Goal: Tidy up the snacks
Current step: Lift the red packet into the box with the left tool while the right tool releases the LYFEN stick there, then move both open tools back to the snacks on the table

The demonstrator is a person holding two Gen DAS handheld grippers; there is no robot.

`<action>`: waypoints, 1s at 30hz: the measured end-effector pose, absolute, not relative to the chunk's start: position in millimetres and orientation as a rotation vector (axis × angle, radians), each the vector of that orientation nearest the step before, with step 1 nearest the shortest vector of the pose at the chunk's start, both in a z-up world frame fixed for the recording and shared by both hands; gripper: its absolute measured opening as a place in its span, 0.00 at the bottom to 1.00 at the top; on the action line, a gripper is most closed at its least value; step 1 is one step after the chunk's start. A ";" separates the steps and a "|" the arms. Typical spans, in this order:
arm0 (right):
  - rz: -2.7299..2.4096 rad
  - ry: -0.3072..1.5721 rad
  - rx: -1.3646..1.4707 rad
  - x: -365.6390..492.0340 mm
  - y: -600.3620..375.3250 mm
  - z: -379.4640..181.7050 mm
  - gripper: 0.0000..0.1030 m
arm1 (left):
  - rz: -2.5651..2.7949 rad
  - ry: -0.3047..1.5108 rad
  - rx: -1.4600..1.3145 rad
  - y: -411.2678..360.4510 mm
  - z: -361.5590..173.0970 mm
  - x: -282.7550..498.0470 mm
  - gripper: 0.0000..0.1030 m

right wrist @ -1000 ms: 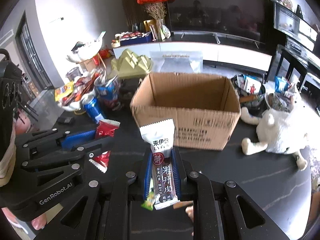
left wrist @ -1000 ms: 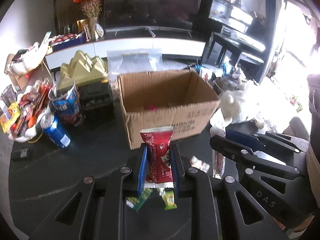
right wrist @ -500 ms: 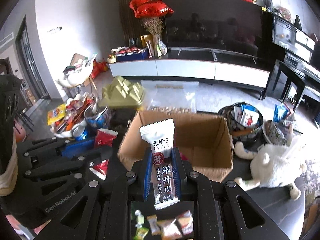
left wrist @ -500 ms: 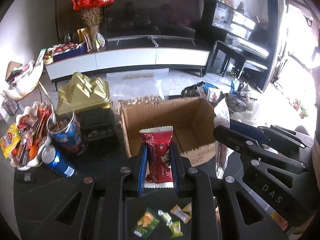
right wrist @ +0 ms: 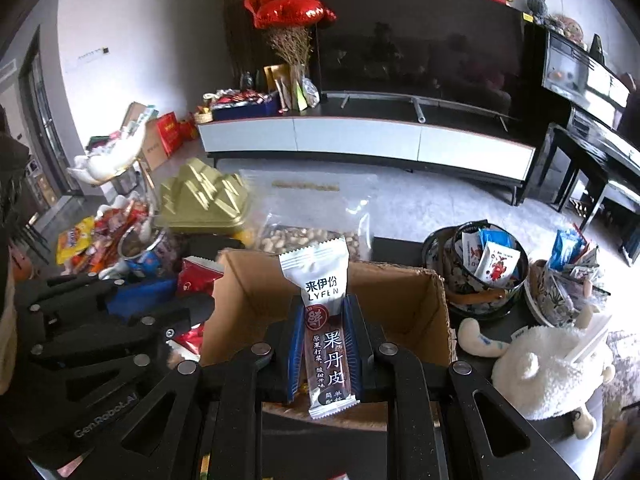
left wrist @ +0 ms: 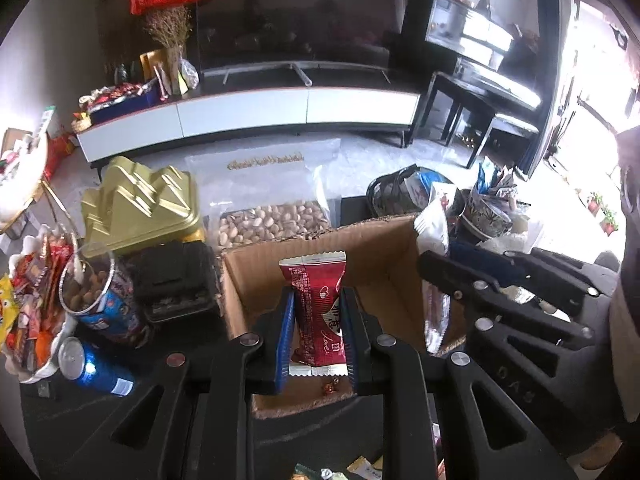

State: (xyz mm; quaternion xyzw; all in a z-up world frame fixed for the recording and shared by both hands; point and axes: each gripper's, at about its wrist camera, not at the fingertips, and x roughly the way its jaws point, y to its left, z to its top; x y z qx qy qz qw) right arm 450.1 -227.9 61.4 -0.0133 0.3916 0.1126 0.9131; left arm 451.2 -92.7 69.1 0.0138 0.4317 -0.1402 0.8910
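Left tool (left wrist: 316, 332): clenched on a red snack packet (left wrist: 318, 308), blue pads pressing its two long edges.
Red snack packet: upright, long axis running away from the camera along the fingers, crimped top end pointing toward the far wall of the cardboard box (left wrist: 384, 248); held above the open box, a small wrapped candy (left wrist: 330, 388) visible on the box floor beneath.
Right tool (right wrist: 326, 356): clenched on a white-and-brown fruit-leather bar (right wrist: 326, 328), also poised over the open box (right wrist: 436, 304).
Fruit-leather bar: upright, long axis in line with the fingers, white printed end up and forward, brown end nearest the camera.
Both tools: side by side over the box, left tool (right wrist: 120, 344) at the left edge of the right wrist view, right tool (left wrist: 432, 280) at the right of the left wrist view.
Behind the box: clear bag of pistachios (left wrist: 276, 220) standing against its far wall.
Left of the box: gold ridged tin (left wrist: 140, 204) atop a black container (left wrist: 176, 284), open snack canister (left wrist: 96, 296), blue drink can (left wrist: 94, 366) lying on the dark surface (left wrist: 160, 344).
Right of the box: round patterned tin of sachets (right wrist: 484, 276) and a white plush toy (right wrist: 548, 368).
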 end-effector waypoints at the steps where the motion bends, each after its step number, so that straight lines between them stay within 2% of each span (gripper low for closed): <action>1: 0.235 0.816 -0.018 452.6 -229.6 57.4 0.20 | -0.282 0.898 0.030 -93.2 65.9 454.7 0.27; 2: 0.240 0.817 -0.009 454.4 -231.4 53.4 0.21 | -0.276 0.898 0.032 -93.4 64.6 456.0 0.31; 3: 0.232 0.821 -0.012 455.5 -232.7 50.2 0.26 | -0.266 0.894 0.033 -93.0 62.6 456.5 0.40; 4: 0.212 0.820 -0.020 455.3 -233.9 47.8 0.33 | -0.262 0.891 0.032 -92.0 61.9 456.3 0.42; 6: 0.185 0.812 -0.037 453.1 -236.3 45.0 0.36 | -0.262 0.890 0.028 -89.3 59.8 453.0 0.42; 12: 0.179 0.826 -0.008 433.9 -243.2 43.6 0.36 | -0.264 0.861 0.049 -83.7 64.7 428.4 0.42; 16: 0.183 0.824 0.005 411.7 -240.9 47.4 0.36 | -0.263 0.831 0.078 -79.8 72.2 401.1 0.47; 30: 0.222 0.807 0.030 318.0 -213.1 54.3 0.36 | -0.311 0.782 0.131 -56.5 82.4 317.8 0.48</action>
